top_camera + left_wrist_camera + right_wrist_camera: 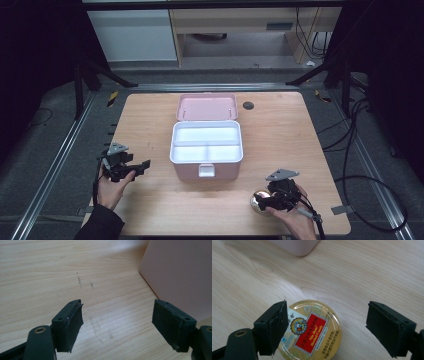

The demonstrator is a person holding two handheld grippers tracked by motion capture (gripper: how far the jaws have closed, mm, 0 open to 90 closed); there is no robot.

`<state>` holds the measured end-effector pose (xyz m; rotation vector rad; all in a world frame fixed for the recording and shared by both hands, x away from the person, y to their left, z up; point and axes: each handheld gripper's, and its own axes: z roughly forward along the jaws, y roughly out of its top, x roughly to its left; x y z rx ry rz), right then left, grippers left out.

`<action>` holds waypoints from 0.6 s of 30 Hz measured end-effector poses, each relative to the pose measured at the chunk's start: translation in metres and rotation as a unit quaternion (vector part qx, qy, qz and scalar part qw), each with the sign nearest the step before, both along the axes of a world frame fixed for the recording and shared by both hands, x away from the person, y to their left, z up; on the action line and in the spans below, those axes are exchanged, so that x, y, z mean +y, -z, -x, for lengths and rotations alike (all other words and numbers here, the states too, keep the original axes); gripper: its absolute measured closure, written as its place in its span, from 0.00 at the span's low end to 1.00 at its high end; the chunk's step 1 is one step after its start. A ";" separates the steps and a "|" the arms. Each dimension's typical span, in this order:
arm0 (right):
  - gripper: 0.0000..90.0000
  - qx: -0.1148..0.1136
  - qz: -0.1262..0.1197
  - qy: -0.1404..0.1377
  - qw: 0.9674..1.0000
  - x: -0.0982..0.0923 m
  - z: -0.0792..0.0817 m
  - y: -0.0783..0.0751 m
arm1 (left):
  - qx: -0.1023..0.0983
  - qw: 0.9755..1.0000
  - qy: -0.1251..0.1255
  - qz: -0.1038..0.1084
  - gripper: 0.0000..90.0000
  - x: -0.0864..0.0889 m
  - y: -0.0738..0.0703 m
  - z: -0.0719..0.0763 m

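One gold-lidded tin [259, 201] is seen on the wooden table [280, 135] near its front edge, to the right of and in front of the single pink storage box [206, 150]. The box stands at the middle of the table with its lid [206, 107] thrown back, and three white compartments are counted inside: one long one at the rear and two shorter ones at the front. Two grippers are counted, one in each hand. The right gripper [272, 201] is held just over the tin, and its jaws are spread wide with nothing gripped. In the right gripper view the tin [310, 329] is shown from above, its gold lid bearing a red label with a round emblem, a detail too small to be read in the high view; one jaw overlaps the lid's edge and the other stands well clear of it, and a rounded corner of the box [297, 246] is seen beyond. The left gripper [140, 167] is held near the table's left edge, its jaws wide apart and empty. In the left gripper view [117, 317] only bare wood lies between the jaws, with the box's plain pink wall [180, 272] beside them.
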<state>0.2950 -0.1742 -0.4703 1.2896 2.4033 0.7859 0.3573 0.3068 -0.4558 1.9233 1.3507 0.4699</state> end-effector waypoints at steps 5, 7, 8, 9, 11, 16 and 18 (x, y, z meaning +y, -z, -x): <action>0.17 0.015 0.009 -0.002 1.000 0.004 0.004 0.003 | 0.001 1.000 0.005 -0.004 0.26 -0.002 0.001 0.000; 0.17 0.033 0.018 -0.001 0.999 0.006 0.006 0.006 | 0.002 1.000 0.005 -0.004 0.26 -0.001 0.001 0.000; 0.17 0.033 0.018 -0.001 0.999 0.006 0.006 0.006 | 0.002 1.000 0.006 -0.004 0.26 -0.001 0.001 0.000; 0.17 0.042 0.025 -0.001 0.999 0.007 0.007 0.008 | 0.004 1.000 0.005 -0.005 0.26 -0.002 0.001 0.000; 0.18 0.040 0.024 0.001 0.999 0.008 0.007 0.008 | 0.004 1.000 0.006 -0.004 0.26 -0.002 0.002 0.000; 0.18 0.048 0.021 -0.003 0.999 0.008 0.008 0.006 | 0.007 1.000 0.009 -0.007 0.26 -0.004 0.003 -0.001; 0.17 0.051 0.021 -0.008 0.998 0.009 0.009 0.006 | 0.008 1.000 0.009 -0.008 0.26 -0.004 0.002 -0.001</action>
